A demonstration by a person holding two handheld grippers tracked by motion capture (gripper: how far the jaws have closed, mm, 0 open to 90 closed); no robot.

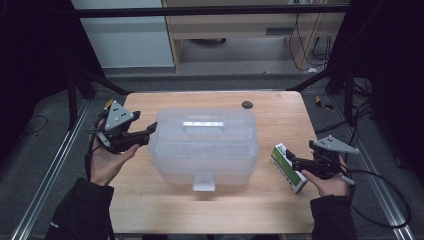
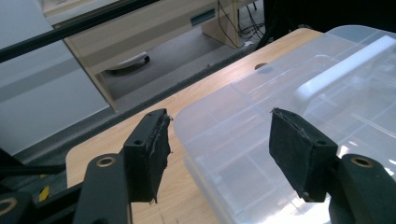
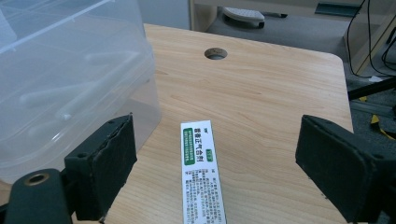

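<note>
Left tool [image 1: 150, 131], jaws spread wide, at the left end of the clear lidded storage box [image 1: 204, 146], one jaw over its lid corner. Right tool [image 1: 294, 163], jaws likewise apart, straddling the green-and-white carton [image 1: 287, 167] lying flat on the bench [image 1: 280, 110], right of the box

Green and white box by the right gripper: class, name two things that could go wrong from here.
1. The right gripper is open astride the narrow green and white box; closing off-centre might twist or tip it.
2. The clear plastic case has its lid shut, and the left gripper, open at its corner, could slip on the smooth lid.
</note>
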